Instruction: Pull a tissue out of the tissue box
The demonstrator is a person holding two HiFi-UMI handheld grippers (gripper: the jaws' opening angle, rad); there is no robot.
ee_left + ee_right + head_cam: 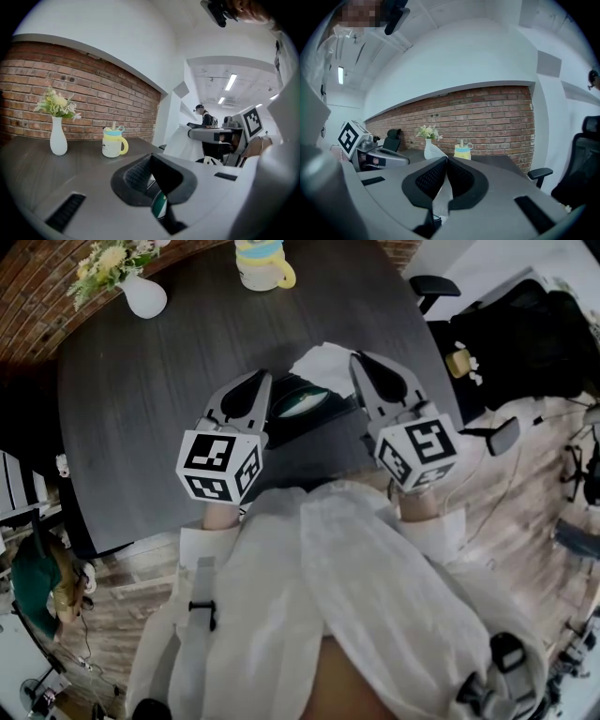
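Note:
A dark tissue box point(305, 407) lies on the dark round table point(141, 418) between my two grippers. My right gripper point(359, 358) is shut on a white tissue point(323, 356) that stands up from the box. In the right gripper view the tissue point(440, 197) runs between the closed pads of that gripper point(446, 159). My left gripper point(262, 378) is at the box's left edge with its jaws shut point(149, 157); nothing shows between its pads, and the box's green and white top point(159, 206) shows just below them. From there the tissue point(180, 143) hangs at the right gripper's tip.
A white vase with flowers point(141, 292) and a yellow mug point(261, 263) stand at the table's far side. Black office chairs point(525, 334) stand to the right of the table. A person point(206, 117) is far off in the room behind.

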